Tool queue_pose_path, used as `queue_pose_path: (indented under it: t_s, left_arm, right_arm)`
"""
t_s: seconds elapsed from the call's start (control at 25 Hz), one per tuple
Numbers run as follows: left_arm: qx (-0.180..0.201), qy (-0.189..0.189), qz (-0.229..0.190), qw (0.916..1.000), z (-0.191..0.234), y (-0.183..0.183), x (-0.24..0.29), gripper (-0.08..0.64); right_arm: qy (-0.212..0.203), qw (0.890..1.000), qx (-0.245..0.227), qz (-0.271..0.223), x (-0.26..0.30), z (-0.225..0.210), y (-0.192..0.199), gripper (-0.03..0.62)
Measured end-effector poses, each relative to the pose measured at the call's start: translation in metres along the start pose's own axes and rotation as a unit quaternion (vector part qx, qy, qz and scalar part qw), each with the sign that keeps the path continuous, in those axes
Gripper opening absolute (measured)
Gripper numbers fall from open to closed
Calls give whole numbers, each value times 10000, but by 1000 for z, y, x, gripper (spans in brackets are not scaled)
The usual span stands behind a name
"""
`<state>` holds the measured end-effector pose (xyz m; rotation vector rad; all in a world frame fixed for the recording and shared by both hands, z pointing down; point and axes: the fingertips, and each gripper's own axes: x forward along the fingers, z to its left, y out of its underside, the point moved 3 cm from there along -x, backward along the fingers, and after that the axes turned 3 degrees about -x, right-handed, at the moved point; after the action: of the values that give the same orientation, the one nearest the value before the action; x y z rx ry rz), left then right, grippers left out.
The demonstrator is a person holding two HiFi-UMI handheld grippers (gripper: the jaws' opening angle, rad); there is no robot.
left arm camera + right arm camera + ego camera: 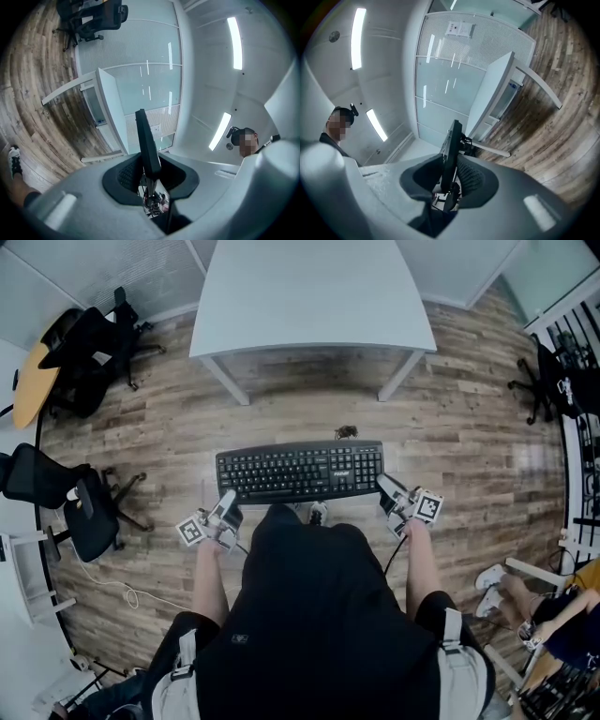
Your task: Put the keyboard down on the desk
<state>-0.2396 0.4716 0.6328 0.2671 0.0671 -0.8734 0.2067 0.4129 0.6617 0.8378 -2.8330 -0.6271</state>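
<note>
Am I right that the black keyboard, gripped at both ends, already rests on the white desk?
Not quite: the keyboard, clamped by the left gripper and right gripper, is held above the wooden floor, short of the desk, as the head view shows.

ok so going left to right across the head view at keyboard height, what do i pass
chair → left tool → keyboard → right tool
</note>
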Motion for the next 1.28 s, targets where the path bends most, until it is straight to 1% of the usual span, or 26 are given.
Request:
queue_pose_path:
  t_s: [0.32, 0.44, 0.6, 0.72, 1.0, 1.16, 1.28]
  left_arm:
    - [-29, -37, -54, 10000, 1, 7, 3, 81]
    - [60, 22, -58, 10000, 0, 3, 10, 81]
    - [20, 24, -90, 10000, 2, 1, 14, 81]
    - [10, 41, -85, 10000, 1, -2, 21, 81]
    - [-88, -15, -86, 9999, 13, -21, 38, 81]
    - [-127, -13, -57, 9999, 19, -39, 59, 81]
    - [-118, 53, -21, 9999, 22, -51, 72, 81]
  right_arm:
    - [43, 9999, 80, -86, -5, -8, -3, 100]
    - [-11, 9999, 42, -98, -4, -8, -9, 100]
    - [44, 9998, 125, -124, -2, -11, -13, 100]
    - [119, 9999, 78, -66, -2, -15, -17, 100]
    - [87, 9999, 68, -111, 18, -19, -35, 100]
    - [238, 9995, 164, -163, 27, -28, -51, 100]
    - [186, 9995, 81, -240, 36, -27, -65, 100]
